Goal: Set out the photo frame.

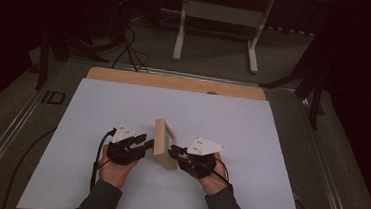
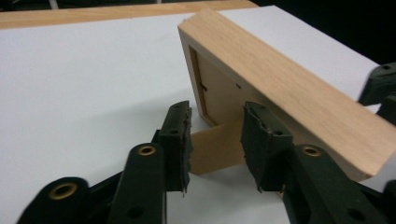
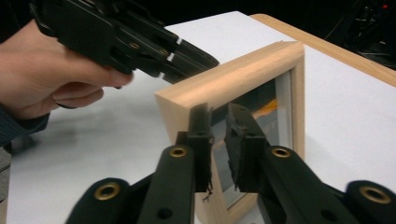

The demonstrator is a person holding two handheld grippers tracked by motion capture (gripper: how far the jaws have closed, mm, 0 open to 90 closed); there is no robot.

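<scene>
My left gripper [image 2: 215, 147] has its jaws partly apart. Between them I see the fold-out stand [image 2: 218, 145] on the back of the wooden picture frame [image 2: 289, 98]; there is a gap on each side, so the pads do not press on it and I hold nothing there. The frame's back lies straight ahead of this gripper and a little to the right of the jaws.

My right gripper [image 3: 215, 147] is open only narrowly. Its tips sit at the near lower edge of the frame's glass front [image 3: 273, 116], the wooden border [image 3: 233, 77] just ahead and above them. I cannot tell whether the pads touch the wood; they do not clamp it.

From above, the frame [image 1: 160, 141] stands upright on the white sheet [image 1: 123, 104] covering the table, between my left gripper [image 1: 143, 141] and right gripper [image 1: 173, 152], with each gripper's tips close beside it. Behind the glass something orange shows, too blurred to name.
</scene>
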